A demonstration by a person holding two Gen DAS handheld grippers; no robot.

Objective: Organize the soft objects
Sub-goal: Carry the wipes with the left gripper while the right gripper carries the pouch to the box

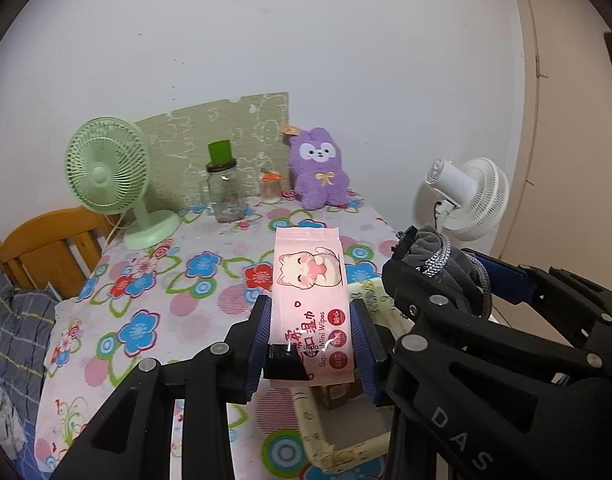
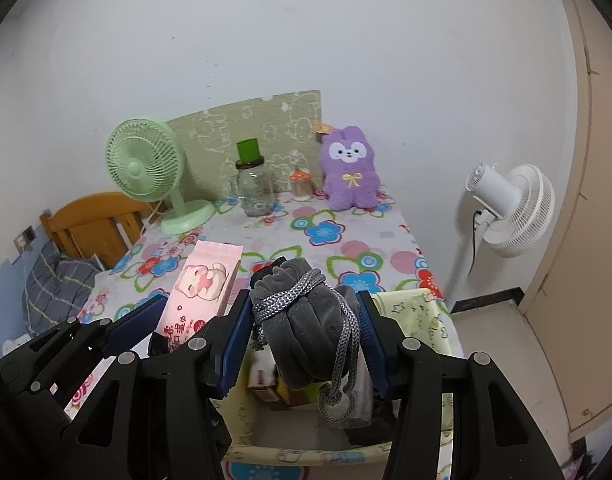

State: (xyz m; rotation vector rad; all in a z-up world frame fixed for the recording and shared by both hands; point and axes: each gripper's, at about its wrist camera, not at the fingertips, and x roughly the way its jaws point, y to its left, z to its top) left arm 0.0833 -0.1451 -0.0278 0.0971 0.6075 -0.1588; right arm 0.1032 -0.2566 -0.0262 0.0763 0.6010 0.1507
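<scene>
A pale yellow fabric storage box [image 2: 416, 312] stands at the near edge of the surface [image 2: 346, 224], open at the top; inside it lie a small carton and other packets, too shadowed to identify. The left gripper [image 1: 310, 330] clamps a pink wet-wipes pack [image 1: 310, 276], printed with a cartoon cat, above the box's left side. The right gripper [image 2: 303, 330] clamps a grey velvet drawstring pouch [image 2: 306, 332], bunched, its braided grey cord wound around it and looping down over the box opening. At the far edge stands a clear glass jar [image 2: 255, 192], its contents unclear
</scene>
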